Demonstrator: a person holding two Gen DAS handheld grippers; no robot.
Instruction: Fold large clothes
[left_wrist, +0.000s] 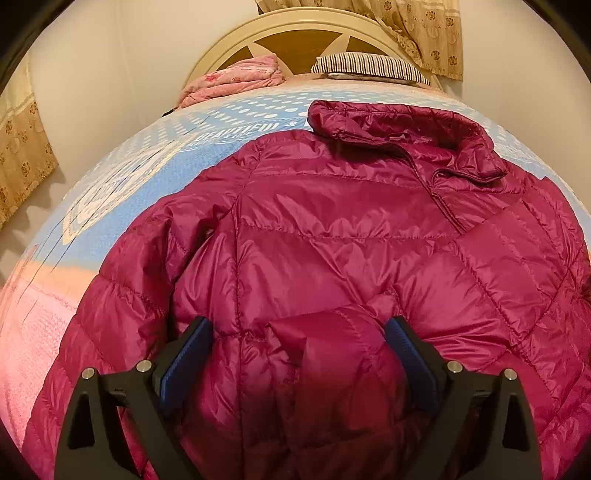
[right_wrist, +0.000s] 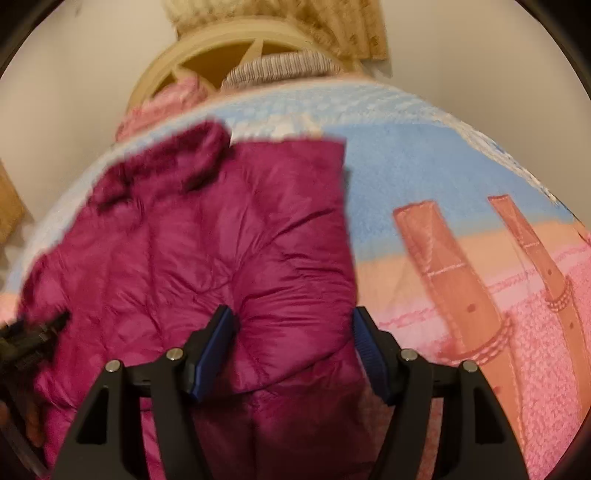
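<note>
A magenta quilted puffer jacket (left_wrist: 332, 229) lies spread on the bed, collar toward the headboard. My left gripper (left_wrist: 299, 328) is open, its blue-padded jaws wide apart over the jacket's lower part, where a folded sleeve end bulges between them. In the right wrist view the jacket (right_wrist: 207, 240) shows blurred, with its right side folded in to a straight edge. My right gripper (right_wrist: 293, 319) is open over the jacket's lower right edge, with fabric between the jaws. The left gripper's black frame (right_wrist: 29, 332) shows at the left edge of the right wrist view.
The bed has a blue, peach and pink printed cover (left_wrist: 122, 192) (right_wrist: 461, 240). A pink folded quilt (left_wrist: 236, 79) and a striped pillow (left_wrist: 369, 66) lie by the cream headboard (left_wrist: 295, 26). Floral curtains (left_wrist: 424, 33) hang behind. Walls flank the bed.
</note>
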